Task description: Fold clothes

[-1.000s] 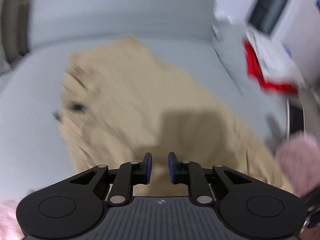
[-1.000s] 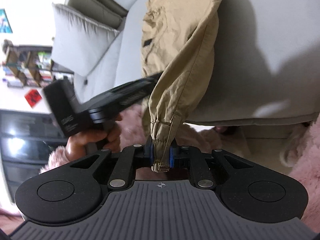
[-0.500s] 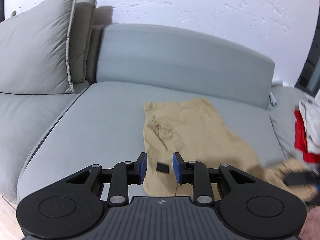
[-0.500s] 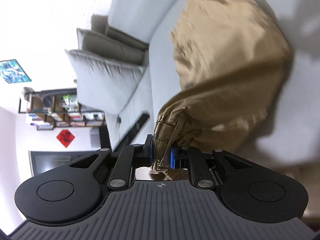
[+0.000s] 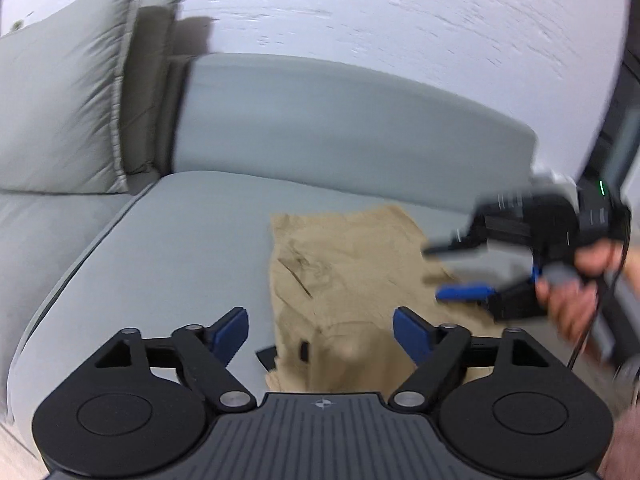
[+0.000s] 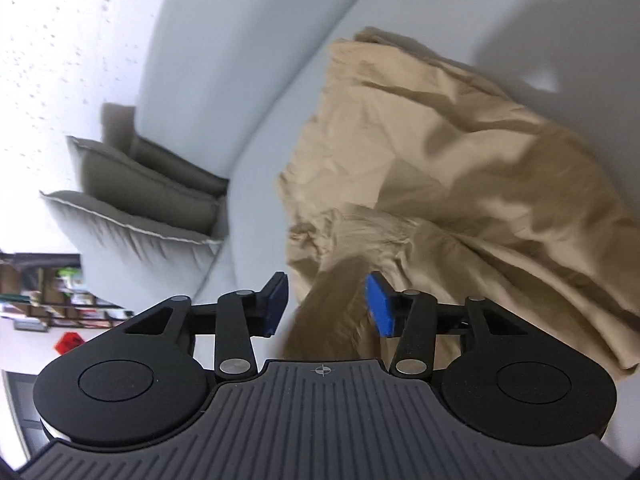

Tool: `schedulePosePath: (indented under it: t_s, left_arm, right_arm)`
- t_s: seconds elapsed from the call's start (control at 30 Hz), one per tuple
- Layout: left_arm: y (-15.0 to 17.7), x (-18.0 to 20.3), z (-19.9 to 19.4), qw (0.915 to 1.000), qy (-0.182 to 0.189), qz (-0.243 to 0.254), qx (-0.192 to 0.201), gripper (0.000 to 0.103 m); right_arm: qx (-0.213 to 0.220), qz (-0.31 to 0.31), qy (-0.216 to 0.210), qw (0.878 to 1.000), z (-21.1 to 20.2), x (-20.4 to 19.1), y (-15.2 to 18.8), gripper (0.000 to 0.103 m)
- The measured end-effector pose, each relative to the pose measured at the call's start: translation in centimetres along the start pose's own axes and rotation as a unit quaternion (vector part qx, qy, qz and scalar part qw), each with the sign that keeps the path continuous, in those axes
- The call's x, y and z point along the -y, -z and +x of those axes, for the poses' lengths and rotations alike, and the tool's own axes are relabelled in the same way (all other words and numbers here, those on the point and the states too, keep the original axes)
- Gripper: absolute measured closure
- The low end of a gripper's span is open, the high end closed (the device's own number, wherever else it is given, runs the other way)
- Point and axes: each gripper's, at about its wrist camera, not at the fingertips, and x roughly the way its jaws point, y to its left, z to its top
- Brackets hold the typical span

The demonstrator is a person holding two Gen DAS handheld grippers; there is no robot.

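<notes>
Change noted, nearest first: right gripper (image 6: 326, 304), a second ago clamped on the gathered hem of the tan trousers (image 6: 460, 168), now has its jaws opening. The cloth lies loose between the blue pads (image 6: 380, 310), a dark fold sagging at 6 o'clock of the gap, not pinched. Left gripper (image 5: 320, 334), a second ago nearly closed with nothing in it, also has its jaws opening, wide apart over the near edge of the trousers (image 5: 344, 276); no cloth is pressed.

Meaning for the task, as a judgement: one fold is laid and let go; the leg carried over now rests on the body of the garment. Further folds likely remain.

Location of item: trousers on the grey sofa seat (image 5: 180, 240), at 12 to 1 o'clock from the left gripper, rumpled, short of the backrest.

Pose: both grippers tilt down toward the seat. Right gripper (image 5: 464, 270) shows at 3 o'clock in the left view, blurred, held by a bare hand (image 5: 576, 284).

Far: cushions (image 5: 60, 112) at 10 o'clock; white wall behind.
</notes>
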Motion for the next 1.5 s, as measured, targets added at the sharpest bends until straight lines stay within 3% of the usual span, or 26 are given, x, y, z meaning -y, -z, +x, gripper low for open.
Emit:
schedulePosePath:
  t_s: [0.03,0.13,0.2,0.23,0.27,0.3,0.37,0.43,0.57,0.77,0.8,0.83,0.87,0.93,1.07,1.2,1.33,1.4,1.5]
  left_arm:
    - [0.2,0.2,0.4,1.0,-0.001,0.008,-0.004,0.022]
    - [0.4,0.9,2.1,0.9996,-0.016,0.019,-0.011,0.03]
    - [0.3,0.7,3.5,0.9996,-0.012,0.013,-0.022,0.042]
    - [0.2,0.6,4.4,0.9994,-0.007,0.01,-0.034,0.053]
    - [0.1,0.6,5.4,0.9989,-0.003,0.006,-0.045,0.058]
    - [0.0,0.5,6.4,0.9984,0.001,0.003,-0.057,0.058]
    - [0.1,0.4,8.0,0.9968,0.005,0.002,-0.079,0.059]
    - [0.4,0.4,9.3,0.9951,0.005,0.008,-0.099,0.059]
    - [1.0,0.4,10.1,0.9937,0.008,0.02,-0.11,0.058]
    - [1.6,0.1,10.7,0.9933,0.009,0.022,-0.113,0.061]
    - [1.6,0.0,10.7,0.9934,0.009,0.023,-0.112,0.063]
    - [1.5,-0.1,10.6,0.9935,0.01,0.024,-0.111,0.067]
    - [1.4,-0.1,10.6,0.9937,0.011,0.023,-0.11,0.071]
    - [1.1,-0.2,10.0,0.9948,0.017,0.024,-0.098,0.075]
    - [0.6,0.3,8.6,0.9966,0.029,0.038,-0.067,0.085]
    - [-0.2,1.5,6.4,0.9961,0.056,0.059,-0.031,0.085]
    - [-0.1,2.4,7.1,0.9933,0.08,0.072,-0.043,0.082]
    - [0.4,2.8,8.3,0.9929,0.071,0.077,-0.058,0.078]
    - [0.9,3.3,9.9,0.9935,0.036,0.09,-0.059,0.071]
  right_arm:
    - [-0.011,-0.024,-0.019,0.999,-1.0,-0.4,0.0,0.043]
    - [-0.005,-0.115,0.009,0.993,-3.1,-1.3,0.3,0.043]
    - [0.006,-0.178,0.047,0.983,-4.1,-1.3,0.7,0.043]
    - [0.009,-0.225,0.08,0.971,-4.3,-1.4,1.0,0.046]
    - [0.012,-0.262,0.111,0.959,-4.3,-1.3,1.2,0.047]
    - [0.014,-0.283,0.126,0.951,-4.0,-1.3,1.1,0.049]
    - [0.017,-0.355,0.164,0.92,-3.0,-1.2,1.7,0.05]
    - [0.008,-0.395,0.177,0.901,-2.1,-0.9,1.5,0.05]
    - [-0.019,-0.443,0.178,0.879,0.4,-1.0,1.3,0.047]
    - [-0.073,-0.479,0.208,0.85,4.9,-0.2,1.5,0.031]
    - [-0.075,-0.478,0.206,0.85,4.8,-0.2,1.7,0.036]
    - [-0.076,-0.478,0.203,0.851,4.6,-0.1,1.9,0.057]
    - [-0.077,-0.473,0.196,0.855,4.2,-0.3,2.1,0.061]
    - [-0.082,-0.465,0.179,0.863,3.1,-0.5,2.3,0.094]
    - [-0.064,-0.442,0.16,0.88,1.0,-1.3,2.8,0.098]
    - [-0.03,-0.411,0.158,0.897,-2.0,-2.3,4.1,0.099]
    - [-0.012,-0.345,0.167,0.923,-5.9,-1.8,5.5,0.099]
    - [-0.004,-0.331,0.176,0.927,-6.3,-1.3,6.0,0.098]
    - [0.021,-0.35,0.199,0.915,-4.9,-0.6,6.2,0.098]
